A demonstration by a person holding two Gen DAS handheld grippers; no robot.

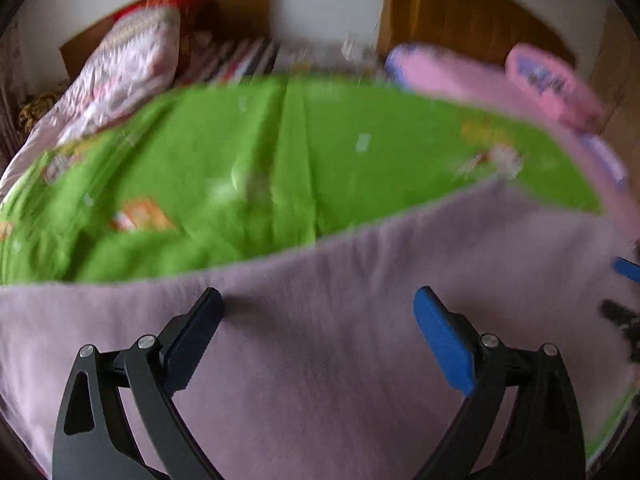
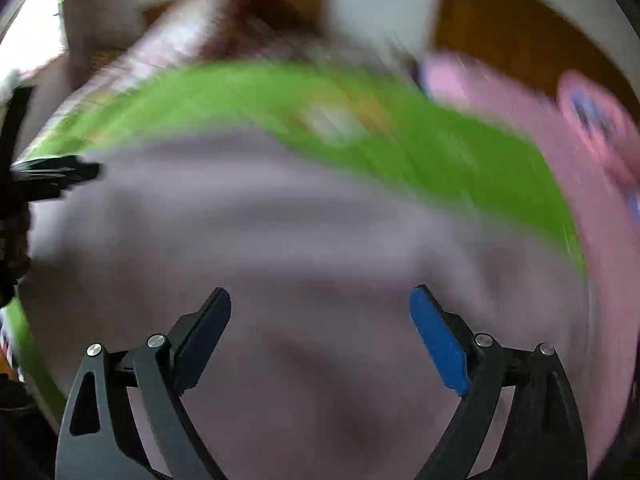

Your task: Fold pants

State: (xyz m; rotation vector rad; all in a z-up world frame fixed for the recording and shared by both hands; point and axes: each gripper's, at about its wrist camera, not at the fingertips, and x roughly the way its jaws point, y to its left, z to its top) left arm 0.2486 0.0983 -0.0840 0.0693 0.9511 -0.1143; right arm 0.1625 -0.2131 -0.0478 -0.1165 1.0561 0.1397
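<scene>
Lilac fabric, soft and fleecy: the pants (image 1: 320,340) lie spread flat across the near part of the bed, filling the lower half of both wrist views, their far edge running over a bright green sheet (image 1: 248,168). At far left in your left wrist view, a pale floral quilt (image 1: 132,68) is bunched against a brown headboard (image 1: 240,0). Your left gripper (image 1: 318,308) hangs over the pants with its jaws spread wide, one dark finger and one blue-padded finger, nothing caught between them, only cloth underneath. Right of centre, a pink pillow (image 1: 552,84) sits at the far edge of the green sheet, with a wooden door (image 1: 460,12) behind it. Your right gripper (image 2: 320,306) is likewise splayed wide above the lilac cloth, empty between the pads. That view is heavily smeared, so whether the fingertips touch the fabric can't be told. A dark shape at its left edge (image 2: 56,176) is probably your other gripper's finger.
</scene>
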